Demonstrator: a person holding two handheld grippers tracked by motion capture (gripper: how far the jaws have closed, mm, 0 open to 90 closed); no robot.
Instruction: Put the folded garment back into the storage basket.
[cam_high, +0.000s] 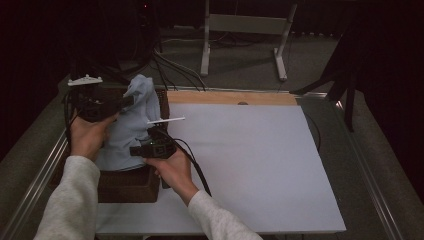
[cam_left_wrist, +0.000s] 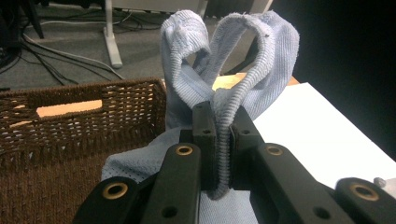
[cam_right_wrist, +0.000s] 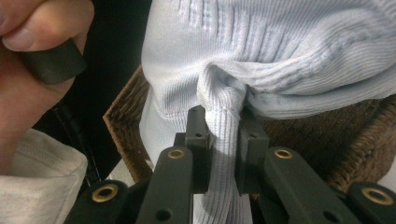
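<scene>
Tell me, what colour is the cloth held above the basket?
Pale blue, ribbed knit cloth; it shows best in the left gripper view.

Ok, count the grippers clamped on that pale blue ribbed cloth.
2. The left gripper pinches a bunched fold of the pale blue ribbed cloth above the brown wicker basket; the right gripper clamps another fold nearer the white board.
</scene>
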